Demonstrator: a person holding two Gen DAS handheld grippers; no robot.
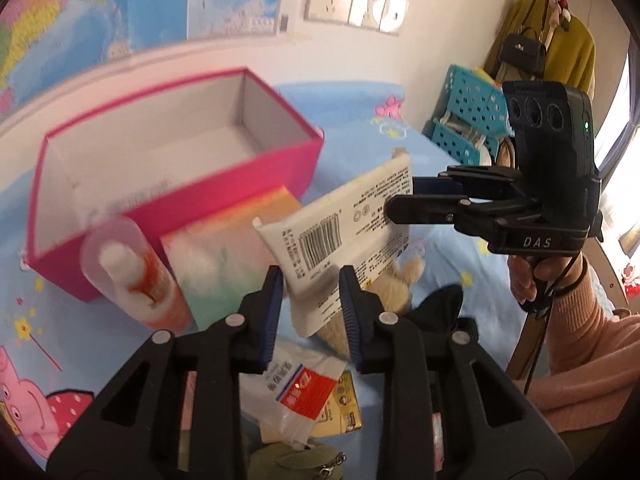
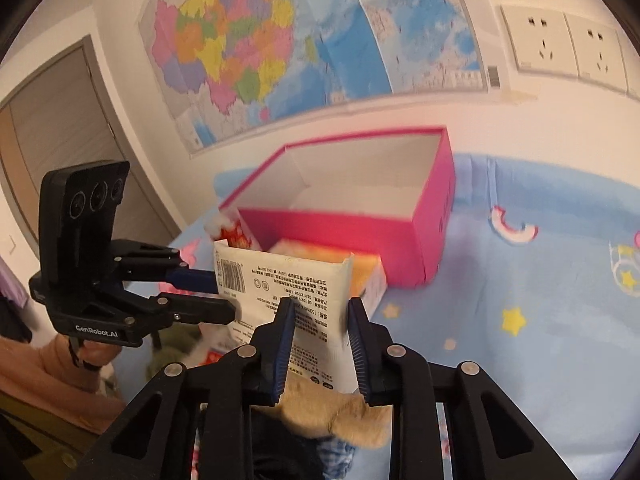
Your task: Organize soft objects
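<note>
- The white flat-ended squeeze tube [image 1: 340, 236] hangs in the air over the bed, in front of the open box, with both grippers clamped on it.
- The left gripper [image 1: 310, 292] has its ribbed blue-padded fingers [image 1: 272, 300] clenched on the tube's lower edge; the right gripper [image 2: 322, 336] has its own fingers pinched on the tube's other end.
- The tube's back panel carries a black barcode and dense small print, too fine to read.
- "DAS" stands in white on the black housing of the right gripper in the left wrist view; "GenRobot.AI" stands on the left gripper's housing in the right wrist view.
- The pink rectangular cardboard box [image 1: 168, 196] sits open, its inside plain white and smooth.
- An orange-and-white tube with a clear domed cap [image 1: 132, 276] leans against the box front, just beside a soft pack fading from orange to green [image 1: 224, 248].
- Under the fingers lies a crinkly clear plastic bag with a red-and-white label [image 1: 296, 392]; its writing is blurred.
- A tan fuzzy plush toy [image 2: 340, 416] lies below the tube.
- The light blue cartoon-print bedsheet [image 2: 520, 360] shows yellow stars and a rainbow.
- A person's hand in a pink knit sleeve [image 1: 592, 332] holds the right gripper.
</note>
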